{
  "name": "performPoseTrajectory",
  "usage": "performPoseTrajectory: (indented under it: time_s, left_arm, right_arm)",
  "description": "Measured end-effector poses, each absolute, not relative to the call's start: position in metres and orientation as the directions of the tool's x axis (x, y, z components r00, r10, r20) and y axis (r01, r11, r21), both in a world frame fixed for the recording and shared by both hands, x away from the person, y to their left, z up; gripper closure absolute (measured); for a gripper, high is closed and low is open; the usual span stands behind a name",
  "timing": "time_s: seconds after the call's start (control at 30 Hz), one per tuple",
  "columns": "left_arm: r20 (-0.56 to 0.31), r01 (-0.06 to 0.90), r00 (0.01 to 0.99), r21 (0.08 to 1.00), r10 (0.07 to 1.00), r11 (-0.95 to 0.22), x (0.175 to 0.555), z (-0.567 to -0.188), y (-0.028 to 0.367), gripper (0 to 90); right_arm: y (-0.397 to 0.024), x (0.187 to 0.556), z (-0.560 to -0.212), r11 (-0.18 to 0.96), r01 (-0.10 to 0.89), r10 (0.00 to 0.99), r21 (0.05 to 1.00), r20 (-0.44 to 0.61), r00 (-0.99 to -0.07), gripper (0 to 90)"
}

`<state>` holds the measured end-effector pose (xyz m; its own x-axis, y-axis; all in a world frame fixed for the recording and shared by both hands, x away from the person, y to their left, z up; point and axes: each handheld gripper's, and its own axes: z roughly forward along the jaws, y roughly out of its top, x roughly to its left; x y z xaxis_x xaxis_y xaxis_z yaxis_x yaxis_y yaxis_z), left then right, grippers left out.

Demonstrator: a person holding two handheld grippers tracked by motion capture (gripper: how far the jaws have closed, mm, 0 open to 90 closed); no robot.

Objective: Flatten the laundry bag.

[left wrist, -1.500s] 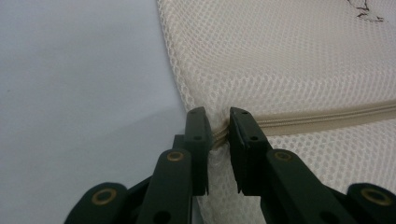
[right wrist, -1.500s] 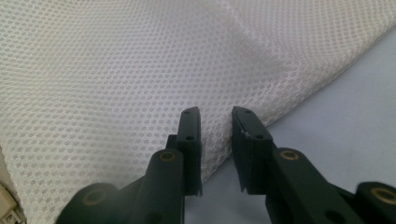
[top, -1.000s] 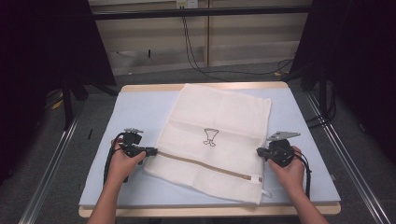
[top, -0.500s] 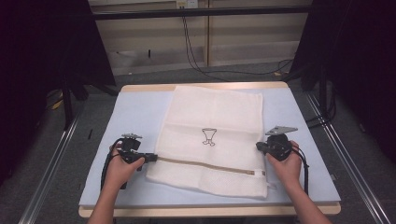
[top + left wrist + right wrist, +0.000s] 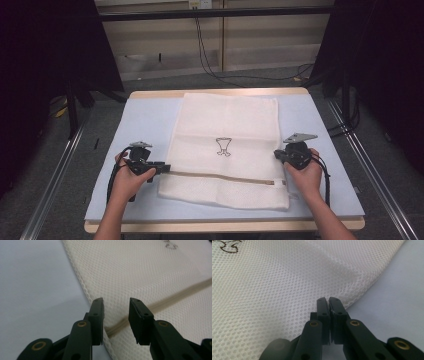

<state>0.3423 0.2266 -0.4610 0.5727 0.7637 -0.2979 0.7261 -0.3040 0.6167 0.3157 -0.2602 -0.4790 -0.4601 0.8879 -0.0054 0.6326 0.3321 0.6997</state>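
A white mesh bag [image 5: 225, 125] with a small dark motif [image 5: 223, 146] and a tan zipper [image 5: 220, 176] lies flat on the pale blue table mat [image 5: 145, 120]. My left gripper [image 5: 165, 167] sits at the bag's left edge by the zipper's end. Its jaws have just been opening. In the left gripper view they [image 5: 116, 302] stand apart over the zipper's end [image 5: 117, 327] and no pad presses on the mesh [image 5: 150, 272]. My right gripper [image 5: 276, 154] is at the bag's right edge. In the right gripper view [image 5: 328, 300] it is shut on the edge of the mesh [image 5: 274, 290].
The table has a wooden rim [image 5: 220, 93] at the far side. Metal rails [image 5: 55, 175] run along both sides of it on the floor, and dark cables [image 5: 215, 55] hang behind. Bare mat lies left and right of the bag.
The bag, skewed a second ago, now lies squared and flat. The left gripper's jaws have parted from the bag's left edge. Both hands have barely shifted.
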Motion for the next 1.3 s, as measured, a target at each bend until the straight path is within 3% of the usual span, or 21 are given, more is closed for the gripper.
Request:
performPoseTrajectory:
  time_s: [0.2,0.37,0.47,0.57,0.63,1.3]
  left_arm:
    - [-0.274,0.724,0.518,0.645,0.81,-0.245,0.354,-0.468,0.227,59.7]
    - [-0.306,0.74,0.5,0.637,0.81,-0.216,0.361,-0.477,0.224,59.5]
    - [-0.296,0.742,0.502,0.63,0.812,-0.229,0.363,-0.477,0.225,67.7]
    - [-0.291,0.743,0.513,0.621,0.808,-0.249,0.362,-0.477,0.222,82.6]
    - [-0.301,0.757,0.508,0.603,0.807,-0.252,0.361,-0.474,0.221,86.5]
    - [-0.333,0.785,0.494,0.568,0.804,-0.247,0.344,-0.469,0.228,86.9]
  right_arm:
    - [-0.258,0.314,-0.48,0.343,0.622,0.886,0.704,-0.022,-0.463,85.8]
    - [-0.259,0.313,-0.481,0.335,0.619,0.888,0.71,-0.018,-0.46,84.5]
    - [-0.26,0.312,-0.481,0.336,0.618,0.887,0.711,-0.018,-0.462,84.3]
    - [-0.26,0.313,-0.481,0.334,0.619,0.887,0.711,-0.015,-0.462,84.4]
    - [-0.26,0.313,-0.481,0.322,0.623,0.89,0.713,-0.004,-0.456,85.2]
    - [-0.258,0.317,-0.481,0.329,0.614,0.88,0.718,0.004,-0.476,86.7]
